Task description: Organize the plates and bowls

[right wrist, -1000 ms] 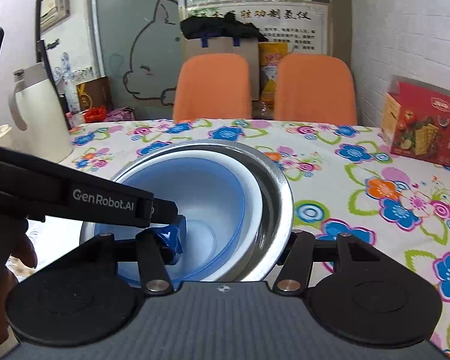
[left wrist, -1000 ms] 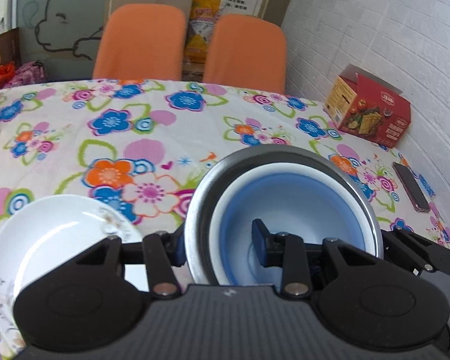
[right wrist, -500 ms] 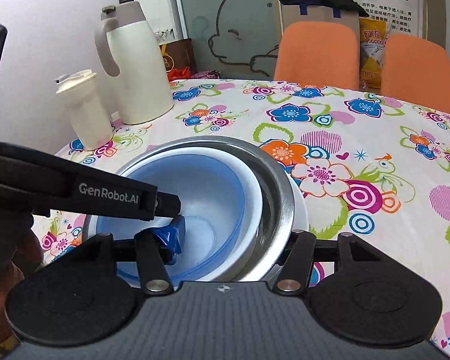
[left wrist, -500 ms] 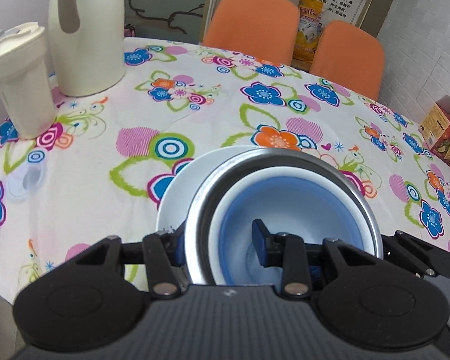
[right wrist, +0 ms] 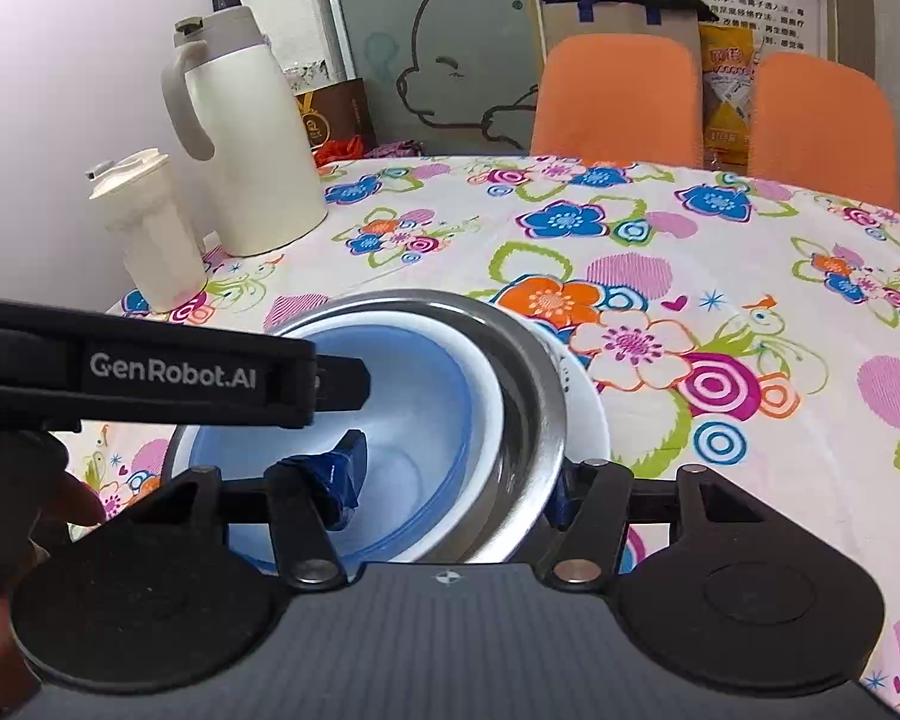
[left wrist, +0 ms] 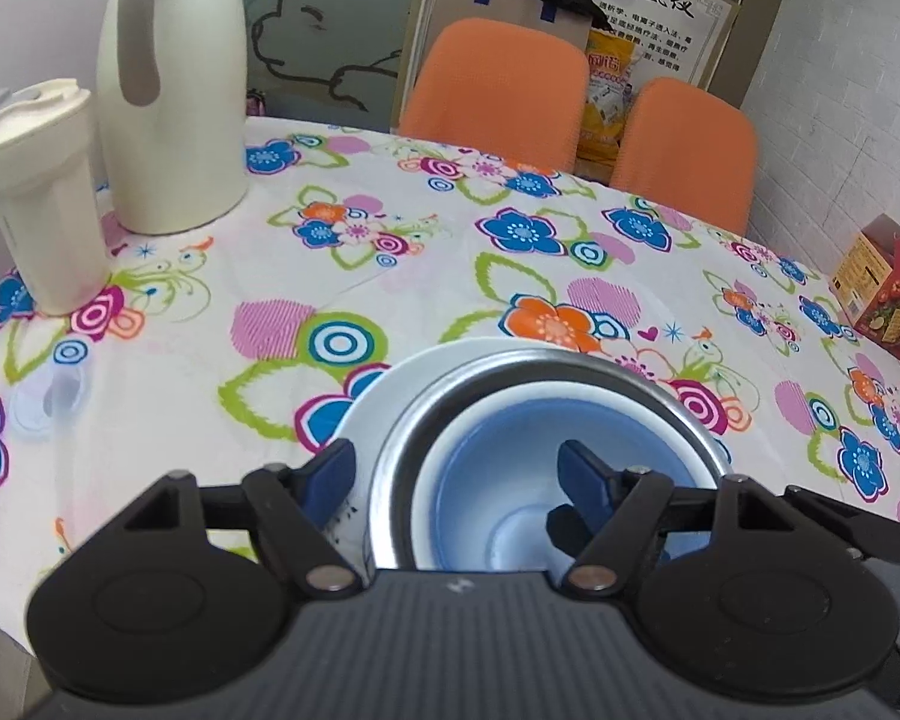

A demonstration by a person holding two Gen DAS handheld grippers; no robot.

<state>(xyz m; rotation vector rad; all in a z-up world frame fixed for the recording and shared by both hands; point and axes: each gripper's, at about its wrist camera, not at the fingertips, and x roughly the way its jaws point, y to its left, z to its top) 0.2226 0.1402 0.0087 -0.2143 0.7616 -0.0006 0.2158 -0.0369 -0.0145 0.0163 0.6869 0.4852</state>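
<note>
A steel bowl with a white bowl and a blue bowl nested inside sits on a white plate on the flowered tablecloth. My left gripper is open, one finger outside the steel rim and one inside the blue bowl, both off the wall. From the other side, my right gripper is shut on the bowl stack, with one blue finger inside and one outside its wall. The white plate pokes out beneath. The left gripper's black body crosses the right wrist view.
A tall white thermos jug and a cream tumbler stand at the far left near the table edge. Two orange chairs stand behind the table. A red box lies at the right. A person's hand holds the left gripper.
Both grippers carried the bowl stack left, from beside the white plate to on top of it. The left gripper's fingers have spread apart off the rim; the right one holds as before.
</note>
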